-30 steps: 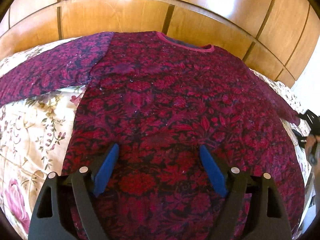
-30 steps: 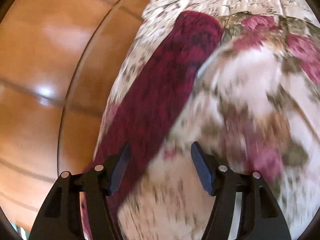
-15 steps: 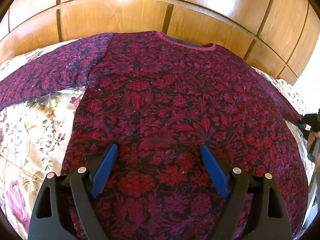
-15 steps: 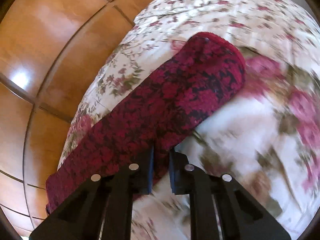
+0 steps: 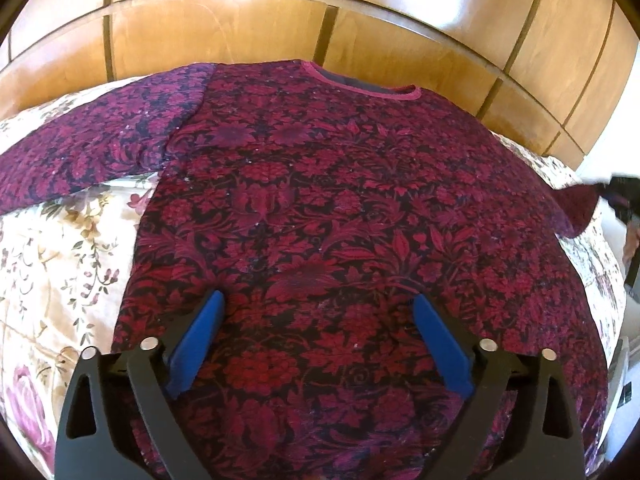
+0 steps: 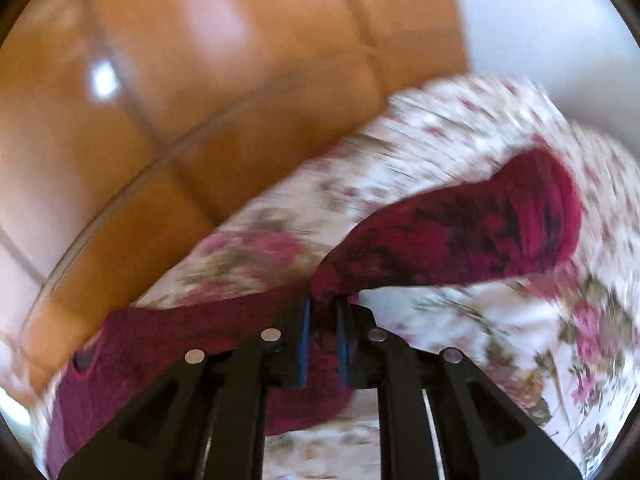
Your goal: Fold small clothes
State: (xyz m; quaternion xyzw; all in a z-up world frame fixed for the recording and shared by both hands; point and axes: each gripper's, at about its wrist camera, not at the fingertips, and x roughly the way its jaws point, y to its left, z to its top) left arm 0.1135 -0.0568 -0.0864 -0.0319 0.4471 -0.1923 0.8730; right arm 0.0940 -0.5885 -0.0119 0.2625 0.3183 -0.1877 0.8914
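A dark red floral long-sleeved top [image 5: 340,208] lies flat on the bed, neckline toward the headboard. Its left sleeve [image 5: 92,148] is spread out to the left. My left gripper [image 5: 318,312] is open and empty, hovering over the lower middle of the top. My right gripper [image 6: 323,312] is shut on the right sleeve [image 6: 472,236] and holds it raised off the bedspread; the cuff end hangs to the right. In the left wrist view the raised sleeve [image 5: 578,204] and the right gripper show at the far right edge.
A cream bedspread with pink flowers [image 5: 60,264] covers the bed. A glossy wooden headboard [image 5: 260,20] stands just behind the neckline. A white wall [image 6: 540,20] is at the right.
My right gripper closed on the right sleeve and has lifted it, swinging the view. My left gripper has stayed open over the top, drifting only slightly.
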